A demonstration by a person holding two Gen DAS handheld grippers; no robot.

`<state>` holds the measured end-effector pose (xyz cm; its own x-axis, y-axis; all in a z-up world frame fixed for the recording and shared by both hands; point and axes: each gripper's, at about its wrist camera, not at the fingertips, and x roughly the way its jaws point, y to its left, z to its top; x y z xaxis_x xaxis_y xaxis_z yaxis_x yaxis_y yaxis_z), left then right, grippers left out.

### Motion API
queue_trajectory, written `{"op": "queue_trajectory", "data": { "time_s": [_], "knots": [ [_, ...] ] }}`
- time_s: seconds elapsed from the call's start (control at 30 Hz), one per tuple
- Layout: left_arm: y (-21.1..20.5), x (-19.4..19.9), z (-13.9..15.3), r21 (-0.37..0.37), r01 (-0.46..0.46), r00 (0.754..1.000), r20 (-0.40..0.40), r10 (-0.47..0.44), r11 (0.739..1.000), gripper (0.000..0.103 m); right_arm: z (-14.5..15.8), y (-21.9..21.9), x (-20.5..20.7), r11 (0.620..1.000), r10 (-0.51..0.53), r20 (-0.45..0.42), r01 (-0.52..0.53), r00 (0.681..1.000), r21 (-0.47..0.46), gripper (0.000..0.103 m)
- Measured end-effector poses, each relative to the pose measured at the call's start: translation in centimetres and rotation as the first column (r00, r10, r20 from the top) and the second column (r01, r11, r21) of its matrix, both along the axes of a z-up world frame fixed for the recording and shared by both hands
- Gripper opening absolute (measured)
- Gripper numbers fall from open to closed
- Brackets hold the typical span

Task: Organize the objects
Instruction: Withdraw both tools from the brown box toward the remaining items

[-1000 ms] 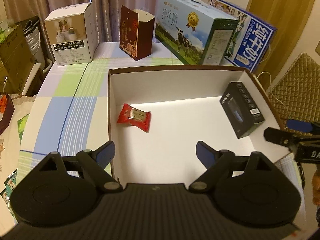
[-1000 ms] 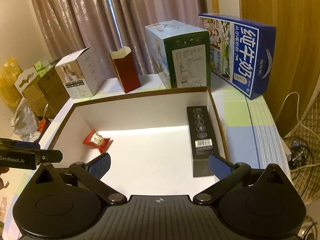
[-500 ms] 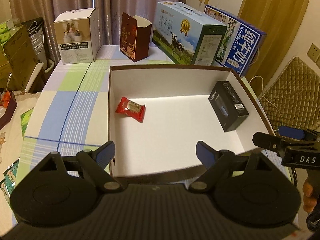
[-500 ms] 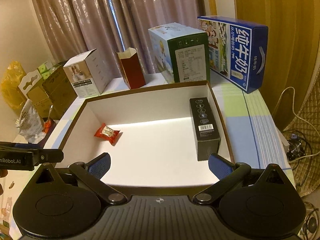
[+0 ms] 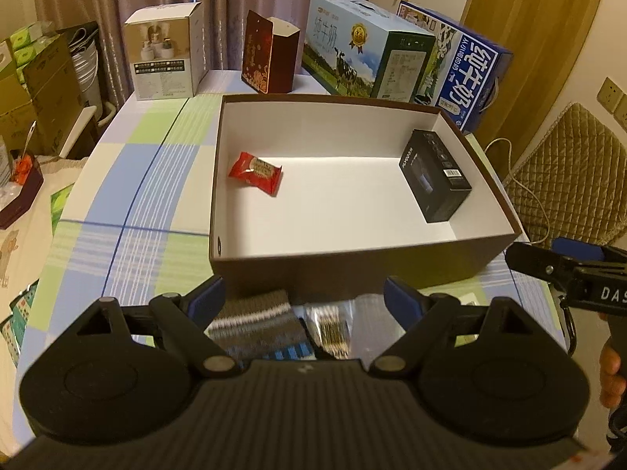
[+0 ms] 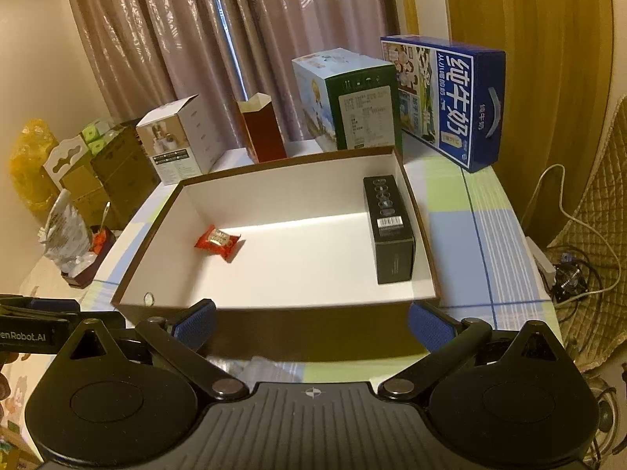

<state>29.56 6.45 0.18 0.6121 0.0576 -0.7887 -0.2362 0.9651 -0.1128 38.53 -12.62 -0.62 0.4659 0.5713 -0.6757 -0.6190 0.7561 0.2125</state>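
A brown box with a white inside [image 5: 352, 262] [image 6: 313, 329] sits on the checked tablecloth. In it lie a red snack packet [image 5: 255, 172] [image 6: 217, 239] at the left and a black carton [image 5: 434, 180] [image 6: 388, 227] along the right wall. In front of the box's near wall lie a grey striped knitted piece [image 5: 260, 329] and a clear bag of cotton swabs [image 5: 333, 325] [image 6: 250, 370]. My left gripper [image 5: 303, 299] hangs open above those two, nothing between its fingers. My right gripper [image 6: 311, 323] is open before the box's near wall, empty; its tip also shows in the left wrist view [image 5: 548, 262].
Behind the box stand a white product carton [image 5: 164, 51], a dark red paper bag [image 5: 270, 56] and two milk cartons [image 5: 368, 47] [image 5: 466, 66]. Cardboard boxes and bags crowd the floor at the left [image 6: 98, 172]. A quilted chair [image 5: 572, 172] and cables are at the right.
Both grippers have drawn back from over the box toward its near side. The box's front wall, the knitted piece and the swab bag have come into view.
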Motion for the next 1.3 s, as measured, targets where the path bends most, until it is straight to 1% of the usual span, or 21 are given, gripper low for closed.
{"op": "queue_trajectory", "data": {
  "time_s": [0.3, 0.5, 0.63, 0.77, 1.07, 1.3],
  "knots": [
    [-1.7, -2.5, 0.1, 0.000, -0.034, 0.999, 0.007, 0.034, 0.999, 0.085, 0.0, -2.1, -1.7, 0.999, 0.006, 0.028, -0.005, 1.000, -0.044, 0.101],
    [-3.1, -3.8, 0.2, 0.008, -0.057, 0.998, 0.014, 0.057, 0.998, 0.085, 0.0, -3.8, -2.5, 0.999, 0.018, 0.024, -0.018, 1.000, -0.031, 0.101],
    [-3.8, -4.9, 0.0, 0.020, -0.080, 0.997, 0.005, 0.080, 0.997, 0.085, -0.2, -5.2, -2.9, 1.000, 0.023, 0.005, -0.023, 1.000, -0.017, 0.101],
    [-4.4, -6.0, -0.6, 0.025, -0.117, 0.993, -0.014, 0.118, 0.993, 0.085, -0.7, -6.6, -3.0, 1.000, 0.026, -0.035, -0.027, 0.999, -0.012, 0.101],
    [-6.4, -8.1, -1.8, 0.029, -0.188, 0.981, -0.046, 0.189, 0.982, 0.085, -2.8, -8.4, -3.3, 0.995, 0.075, -0.089, -0.080, 0.993, -0.059, 0.101],
    [-7.4, -9.2, -2.7, 0.037, -0.223, 0.972, -0.067, 0.225, 0.974, 0.085, -4.5, -9.2, -3.3, 0.993, 0.078, -0.128, -0.089, 0.989, -0.081, 0.101]
  ]
}}
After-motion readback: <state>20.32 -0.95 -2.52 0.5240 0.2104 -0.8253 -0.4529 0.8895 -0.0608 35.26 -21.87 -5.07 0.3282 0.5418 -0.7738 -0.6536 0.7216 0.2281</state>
